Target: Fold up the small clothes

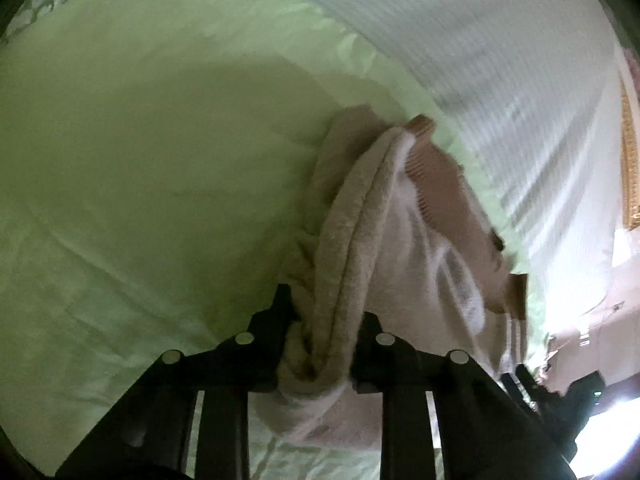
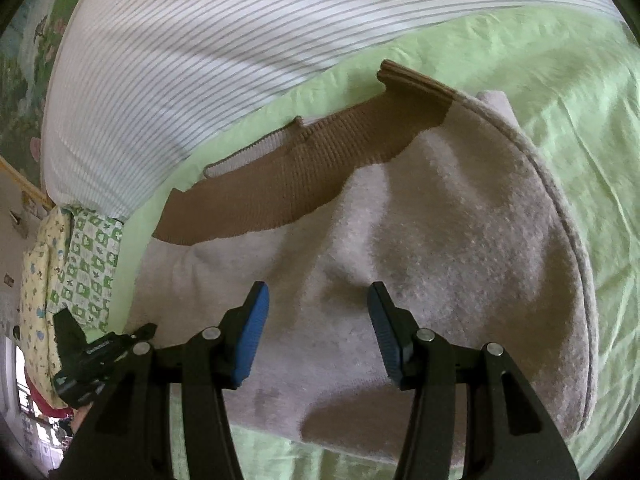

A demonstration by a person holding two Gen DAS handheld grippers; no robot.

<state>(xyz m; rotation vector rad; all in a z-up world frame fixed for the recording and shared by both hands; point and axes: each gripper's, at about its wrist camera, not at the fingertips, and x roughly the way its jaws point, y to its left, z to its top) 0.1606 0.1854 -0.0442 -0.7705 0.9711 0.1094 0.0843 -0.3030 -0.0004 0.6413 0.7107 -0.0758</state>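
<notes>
A small beige fleece garment [image 2: 440, 220] with a brown ribbed band [image 2: 288, 184] lies on a light green bed sheet [image 2: 560, 80]. My right gripper [image 2: 318, 304] is open just above the fleece, its blue pads [image 2: 252, 332] on either side of a patch of cloth. My left gripper [image 1: 326, 320] is shut on a bunched fold of the same beige garment [image 1: 352, 216] and holds it up off the sheet; its fingertips are mostly hidden by the cloth.
A white striped duvet [image 2: 200, 52] lies along the far side of the green sheet [image 1: 140, 140]. Patterned pillows [image 2: 88, 256] sit at the left in the right wrist view. The other gripper [image 2: 88, 356] shows at the lower left.
</notes>
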